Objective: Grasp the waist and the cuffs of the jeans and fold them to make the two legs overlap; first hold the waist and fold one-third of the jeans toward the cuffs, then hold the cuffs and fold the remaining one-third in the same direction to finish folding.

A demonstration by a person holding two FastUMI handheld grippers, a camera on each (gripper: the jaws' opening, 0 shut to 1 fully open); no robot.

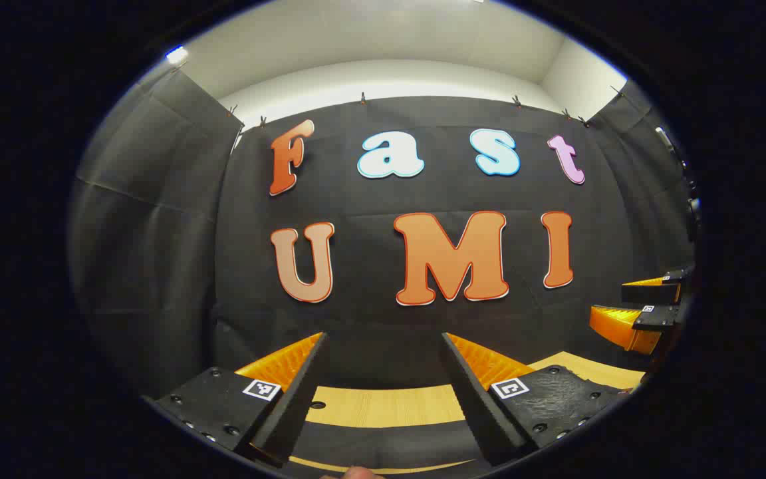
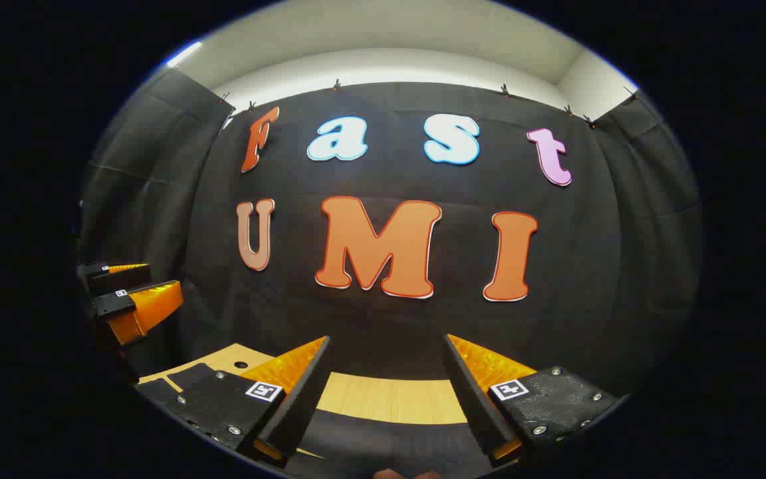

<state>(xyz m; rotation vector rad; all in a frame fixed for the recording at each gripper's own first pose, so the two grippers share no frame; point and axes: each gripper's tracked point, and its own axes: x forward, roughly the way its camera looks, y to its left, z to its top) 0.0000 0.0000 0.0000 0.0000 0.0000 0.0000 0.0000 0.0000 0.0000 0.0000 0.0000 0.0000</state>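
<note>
My left gripper [image 1: 384, 339] is held level, facing the booth's back wall, open, with nothing between its black and orange fingers. My right gripper [image 2: 387, 339] stands the same way, also open and holding nothing. Each one appears in the other's view: the right gripper [image 1: 642, 306] at the far right edge, the left gripper [image 2: 130, 293] at the far left edge. A dark cloth [image 1: 383, 444] lies on the wooden table [image 1: 383, 407] under the left fingers, and a similar dark cloth [image 2: 383, 442] under the right fingers. I cannot tell whether this is the jeans.
The black cloth wall stands close behind the table's far edge [image 2: 389, 399]. A small hole [image 2: 241, 364] marks the tabletop at the left. Cloth side walls close the booth on both sides. A bit of a person's finger [image 1: 356, 473] shows at the bottom.
</note>
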